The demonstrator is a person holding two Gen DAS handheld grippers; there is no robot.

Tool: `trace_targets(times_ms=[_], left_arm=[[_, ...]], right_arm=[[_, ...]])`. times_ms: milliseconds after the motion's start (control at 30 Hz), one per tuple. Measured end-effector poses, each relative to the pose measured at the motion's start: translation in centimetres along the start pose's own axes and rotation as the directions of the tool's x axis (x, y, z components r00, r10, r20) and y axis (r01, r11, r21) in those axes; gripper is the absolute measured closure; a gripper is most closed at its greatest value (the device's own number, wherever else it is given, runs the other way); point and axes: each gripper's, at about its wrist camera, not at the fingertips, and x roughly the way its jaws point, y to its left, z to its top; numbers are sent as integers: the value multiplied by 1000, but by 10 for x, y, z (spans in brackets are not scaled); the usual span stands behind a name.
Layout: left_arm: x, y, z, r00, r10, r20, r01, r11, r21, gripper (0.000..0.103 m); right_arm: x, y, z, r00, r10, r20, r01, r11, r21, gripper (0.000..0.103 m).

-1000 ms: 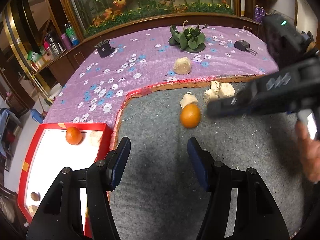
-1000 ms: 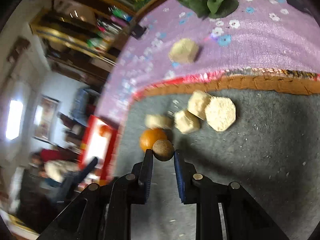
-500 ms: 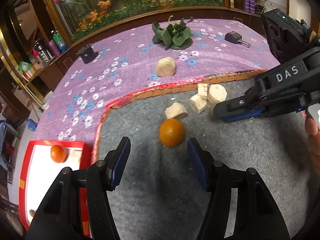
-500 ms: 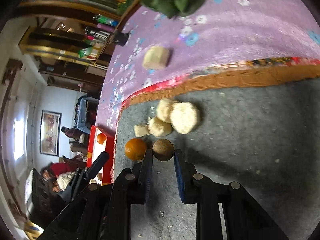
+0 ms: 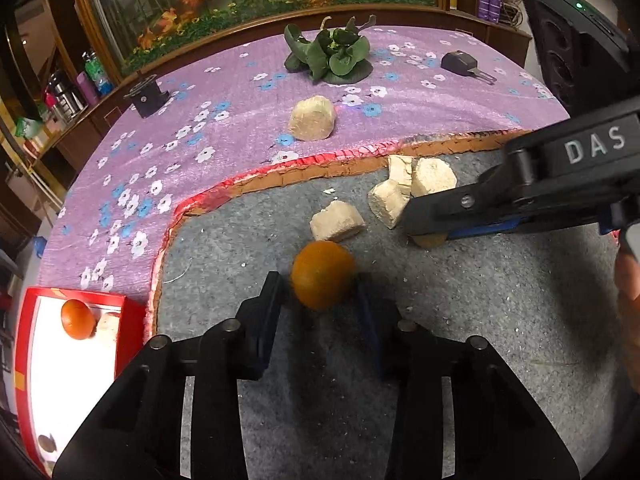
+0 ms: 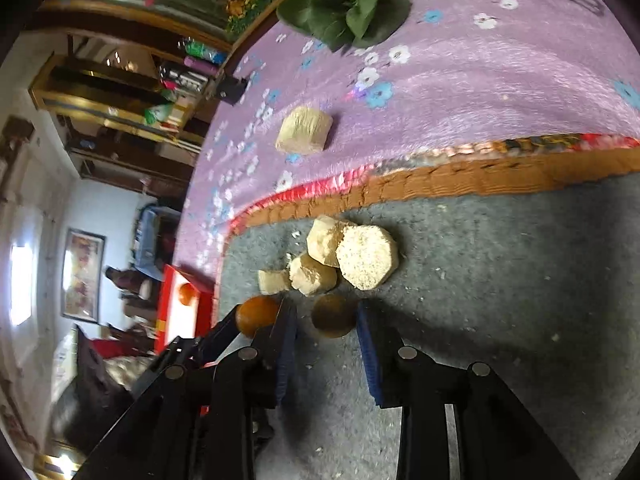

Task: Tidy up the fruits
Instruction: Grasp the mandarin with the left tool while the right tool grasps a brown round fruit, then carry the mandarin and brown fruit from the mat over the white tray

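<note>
White letters "DAS" mark the right gripper (image 5: pixel 420 232). Its jaws have just been opening, now narrowly apart around a brown round fruit (image 6: pixel 333 316) on the grey mat (image 6: pixel 500 280). The left gripper (image 5: pixel 320 300) has just been closing and pinches the orange (image 5: pixel 322 274) on that mat.

Surface (image 5: pixel 460 360) spread with grey felt mat and purple floral cloth (image 5: pixel 240 120); on the mat, orange (image 5: pixel 322 274), brown fruit (image 6: pixel 333 316), beige blocks (image 5: pixel 338 222); on the cloth, leafy greens (image 5: pixel 332 56), one beige block (image 5: pixel 312 118).
</note>
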Motion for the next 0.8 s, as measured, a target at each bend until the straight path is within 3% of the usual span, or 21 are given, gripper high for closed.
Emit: trace_targets(times_ms=[233, 300, 367, 500, 633, 800], left_arm=[[-4, 5, -3, 1000, -25, 15, 25, 1000, -11, 73], [-7, 8, -5, 999, -32, 17, 32, 999, -23, 74], [-11, 11, -7, 999, -34, 23, 35, 999, -38, 74], [-22, 15, -13, 999, -32, 41, 34, 998, -57, 74], [-41, 19, -26, 997, -29, 73, 35, 996, -81, 74], [-61, 24, -43, 995, -11, 102, 22, 994, -109, 74]], right_arm=[[4, 19, -4, 994, -102, 44, 107, 987, -117, 74], [5, 25, -6, 986, -155, 63, 163, 974, -158, 80], [7, 27, -7, 983, -168, 73, 178, 969, -170, 80], [3, 21, -5, 990, -121, 68, 130, 981, -147, 80], [-4, 22, -6, 998, -2, 59, 10, 990, -140, 81], [-26, 15, -3, 983, 110, 146, -98, 991, -86, 81]])
